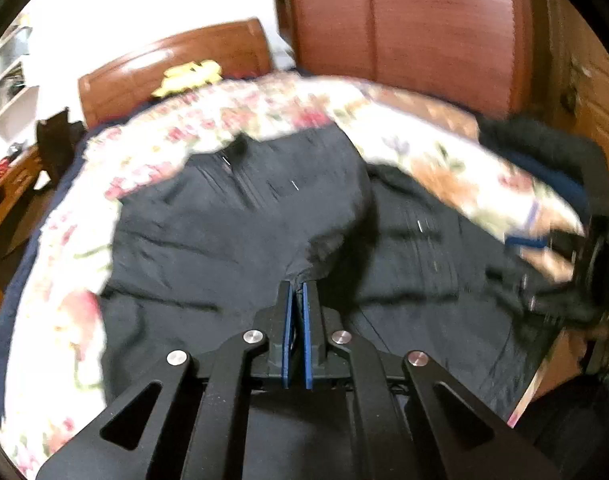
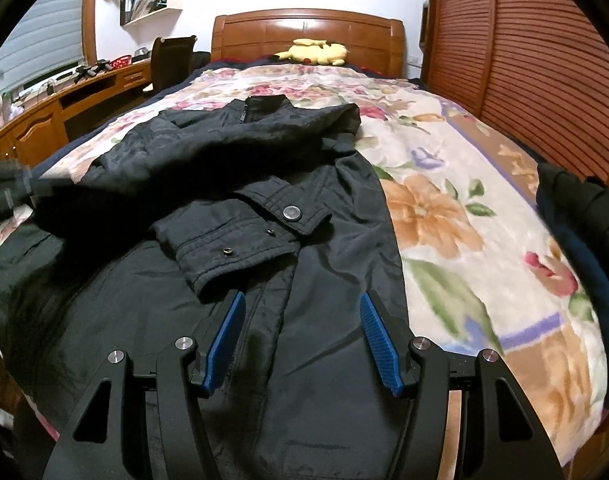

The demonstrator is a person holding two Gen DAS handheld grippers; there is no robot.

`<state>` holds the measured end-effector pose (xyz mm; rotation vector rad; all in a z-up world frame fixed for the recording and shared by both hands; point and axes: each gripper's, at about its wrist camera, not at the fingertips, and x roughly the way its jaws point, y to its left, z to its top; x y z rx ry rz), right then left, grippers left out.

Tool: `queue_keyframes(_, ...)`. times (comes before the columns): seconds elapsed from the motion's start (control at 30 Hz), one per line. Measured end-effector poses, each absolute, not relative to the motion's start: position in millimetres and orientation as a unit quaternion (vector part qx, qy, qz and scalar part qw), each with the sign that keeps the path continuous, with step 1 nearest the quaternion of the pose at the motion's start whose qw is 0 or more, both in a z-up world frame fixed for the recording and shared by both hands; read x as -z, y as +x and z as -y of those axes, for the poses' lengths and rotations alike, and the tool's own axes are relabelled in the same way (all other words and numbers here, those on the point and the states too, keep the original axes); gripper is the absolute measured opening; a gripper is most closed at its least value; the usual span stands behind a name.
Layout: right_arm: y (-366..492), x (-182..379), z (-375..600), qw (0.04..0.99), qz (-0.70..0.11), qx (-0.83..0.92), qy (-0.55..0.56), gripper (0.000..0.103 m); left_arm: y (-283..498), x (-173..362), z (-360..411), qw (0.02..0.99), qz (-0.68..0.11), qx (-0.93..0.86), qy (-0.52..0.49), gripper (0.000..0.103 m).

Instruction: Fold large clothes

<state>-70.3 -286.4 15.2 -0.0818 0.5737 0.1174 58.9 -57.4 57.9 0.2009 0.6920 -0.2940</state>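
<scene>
A large black jacket lies spread on a floral blanket on the bed. One sleeve is folded across the jacket's front, and its cuff with a metal snap faces me. In the left wrist view my left gripper is shut on a pinch of the black jacket, and the cloth rises in a peak to the blue pads. My right gripper hovers open just over the jacket's lower front, with nothing between its fingers.
A yellow plush toy lies by the wooden headboard. A slatted wooden wardrobe lines the right side and a desk with a chair the left. Another dark garment lies at the bed's right edge.
</scene>
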Motion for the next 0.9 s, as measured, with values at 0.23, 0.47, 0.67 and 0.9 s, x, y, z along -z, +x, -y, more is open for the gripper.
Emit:
queue_keyframes(0.23, -70, -17, 284, 0.958, -0.279, -0.060, -0.040, 0.062, 82, -87, -14, 0.944, -0.318, 0.067, 0.052, 0.005)
queue_keyframes(0.47, -69, -15, 279, 0.956, -0.282, -0.064, -0.049, 0.062, 110, -21, -74, 0.918, -0.396, 0.007, 0.031, 0.005)
queue_keyframes(0.67, -63, -11, 275, 0.954, -0.288, -0.063, -0.058, 0.062, 102, 3, -74, 0.915, -0.401, -0.008, 0.046, 0.013)
queue_keyframes(0.9, -64, -11, 267, 0.953, -0.288, -0.064, -0.063, 0.062, 75, -7, -64, 0.929, -0.365, 0.026, 0.049, 0.043)
